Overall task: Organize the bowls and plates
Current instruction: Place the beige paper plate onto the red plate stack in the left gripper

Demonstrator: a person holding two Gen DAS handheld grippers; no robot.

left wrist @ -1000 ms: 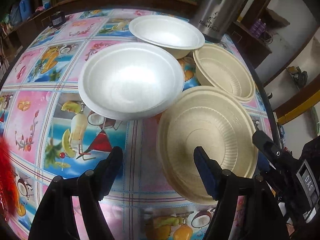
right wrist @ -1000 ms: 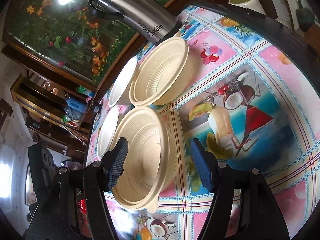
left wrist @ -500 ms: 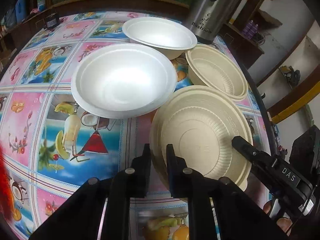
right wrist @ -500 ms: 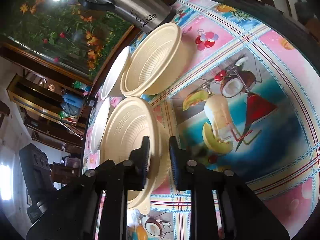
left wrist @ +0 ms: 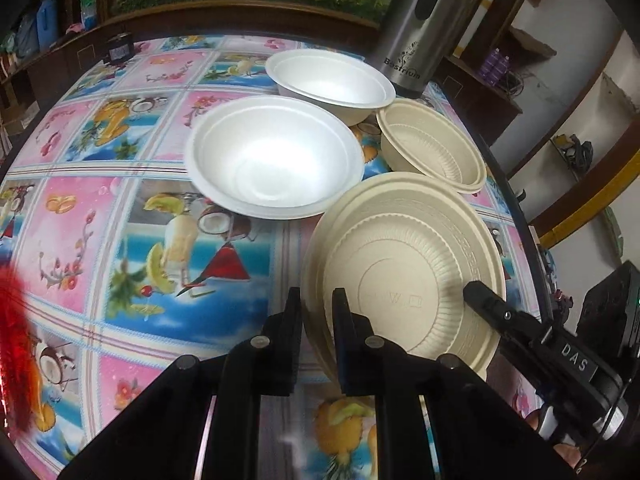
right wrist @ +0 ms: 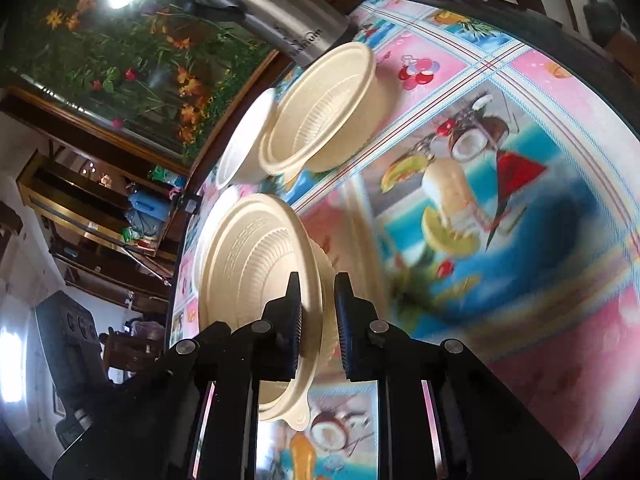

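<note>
Rim of beige bowl (left wrist: 404,280) pinched btwn left tool (left wrist: 317,312) pads.

A steel flask (left wrist: 420,28) stands well beyond the jaws, up and to the right in the left wrist view, at the far edge of the table (left wrist: 80,208), whose cloth of pink and blue fruit-and-drink squares runs under and to the left of the jaws. A flower painting (right wrist: 120,52) hangs beyond it. 1 red fuzzy thing (left wrist: 14,344), blurred, lies far left of the jaws. Dark wooden shelves (right wrist: 88,216) stand left of them in the right wrist view.
</note>
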